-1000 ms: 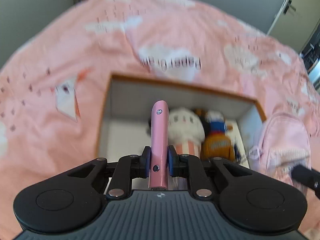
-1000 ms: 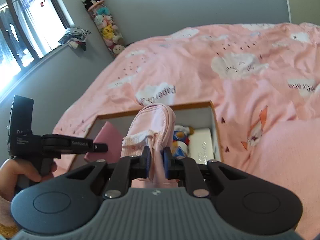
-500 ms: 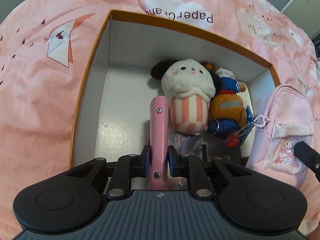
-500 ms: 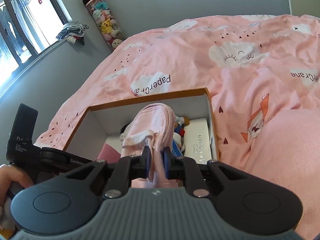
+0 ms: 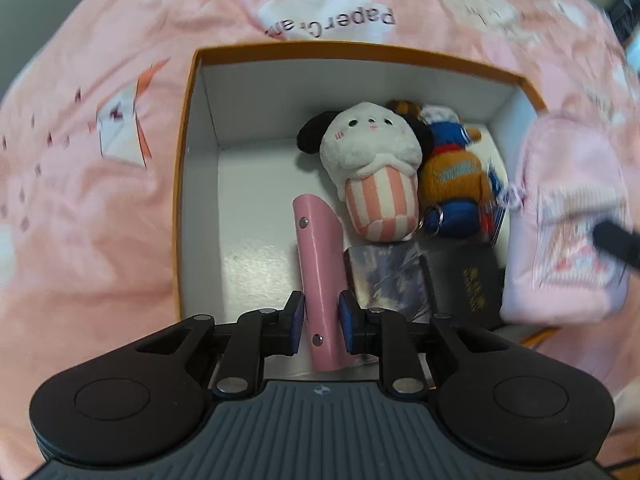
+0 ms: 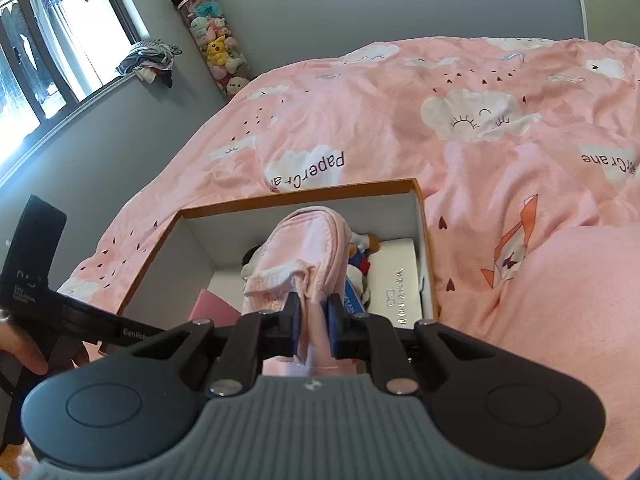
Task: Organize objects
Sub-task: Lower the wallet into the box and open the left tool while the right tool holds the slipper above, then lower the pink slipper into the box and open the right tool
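While the bed spreads its pink cloud-print cover on every side, an orange-rimmed box with white inner walls sits on it, open at the top. At its left the floor is bare white. Over the middle of the box hangs the left gripper, its jaws pinching a pink folder by the spine, the folder tilted with its far end just beside a white plush in a striped cup. Right of that plush lies an orange and blue plush, with dark booklets nearer the camera. At the box's right edge, blurred, hangs a small pink backpack, which the right gripper holds with its jaws pinched on the fabric, above the plush toys. A flat white case lies along the right wall of the box.
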`<act>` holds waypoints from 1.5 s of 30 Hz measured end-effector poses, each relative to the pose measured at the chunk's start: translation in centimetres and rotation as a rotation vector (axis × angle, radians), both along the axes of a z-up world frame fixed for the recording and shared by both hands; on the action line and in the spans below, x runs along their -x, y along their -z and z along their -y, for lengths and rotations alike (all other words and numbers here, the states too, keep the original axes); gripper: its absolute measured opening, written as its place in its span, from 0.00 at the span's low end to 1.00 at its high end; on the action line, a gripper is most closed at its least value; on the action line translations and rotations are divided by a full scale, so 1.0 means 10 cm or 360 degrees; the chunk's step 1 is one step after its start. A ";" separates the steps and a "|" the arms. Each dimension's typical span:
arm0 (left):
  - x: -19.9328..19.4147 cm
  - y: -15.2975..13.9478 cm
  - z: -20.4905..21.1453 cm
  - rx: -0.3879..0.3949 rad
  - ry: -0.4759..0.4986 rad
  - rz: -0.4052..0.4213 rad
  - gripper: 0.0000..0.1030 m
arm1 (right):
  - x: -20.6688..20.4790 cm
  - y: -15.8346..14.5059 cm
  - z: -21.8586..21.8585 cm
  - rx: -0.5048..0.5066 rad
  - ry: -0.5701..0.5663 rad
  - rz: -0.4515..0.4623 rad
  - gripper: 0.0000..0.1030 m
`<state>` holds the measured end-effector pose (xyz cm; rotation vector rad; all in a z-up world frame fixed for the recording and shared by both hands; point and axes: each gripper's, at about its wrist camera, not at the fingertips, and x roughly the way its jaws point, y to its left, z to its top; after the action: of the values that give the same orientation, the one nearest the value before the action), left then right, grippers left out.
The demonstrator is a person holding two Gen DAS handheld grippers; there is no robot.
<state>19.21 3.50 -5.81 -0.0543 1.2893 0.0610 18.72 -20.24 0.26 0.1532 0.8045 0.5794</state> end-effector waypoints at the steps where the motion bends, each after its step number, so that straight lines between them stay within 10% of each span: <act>1: 0.01 0.00 0.04 -0.0040 0.0037 -0.0005 0.26 | 0.00 0.00 -0.01 0.0003 -0.0002 0.0001 0.14; 21: -0.48 0.06 0.08 -0.0083 0.0427 0.0050 0.31 | -0.03 -0.01 -0.25 0.0039 -0.0097 0.0034 0.14; 36: -0.69 0.52 0.08 -0.0131 0.0291 -0.0153 0.30 | -0.09 0.08 -0.31 0.0075 -0.0112 0.0013 0.15; 45: -0.60 0.37 -0.06 0.0041 0.0227 0.0009 0.30 | -0.13 0.11 -0.32 0.0035 -0.0111 -0.0031 0.15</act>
<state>25.23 4.09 -9.49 0.0153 1.2848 -0.0783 20.02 -17.06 -0.86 0.1111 0.8376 0.6353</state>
